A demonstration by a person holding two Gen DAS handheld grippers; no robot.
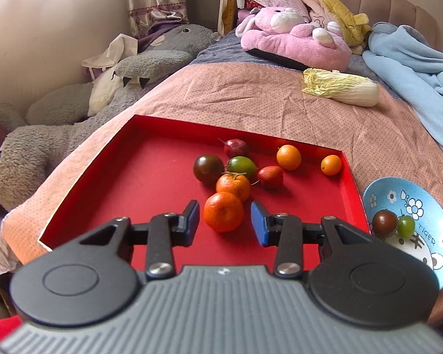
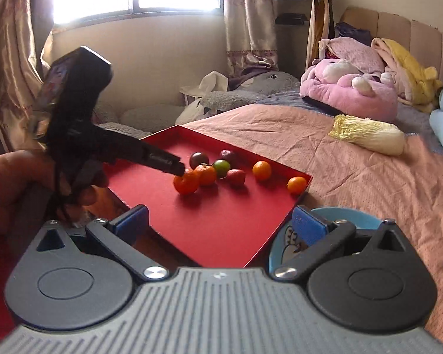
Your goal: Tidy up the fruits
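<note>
A red tray [image 1: 103, 188] on the bed holds several fruits: two tangerines, two small oranges, a dark tomato [image 1: 208, 168], a green fruit [image 1: 241, 166] and two red ones. My left gripper [image 1: 224, 221] is open, its blue pads on either side of the nearest tangerine [image 1: 224, 211], apart from it. In the right wrist view the left gripper [image 2: 180, 172] reaches to that tangerine [image 2: 186, 181]. A blue bowl [image 1: 428, 206] right of the tray holds a dark tomato [image 1: 384, 223] and a green fruit [image 1: 405, 226]. My right gripper [image 2: 221, 221] is open and empty above the tray's near corner and the bowl [image 2: 363, 221].
A napa cabbage [image 1: 342, 87] lies on the pink bedspread behind the tray. A pink plush [image 1: 295, 41], a blue blanket [image 1: 413, 67] and a grey plush [image 1: 73, 118] lie around the bed. The person's hand [image 2: 11, 188] holds the left gripper.
</note>
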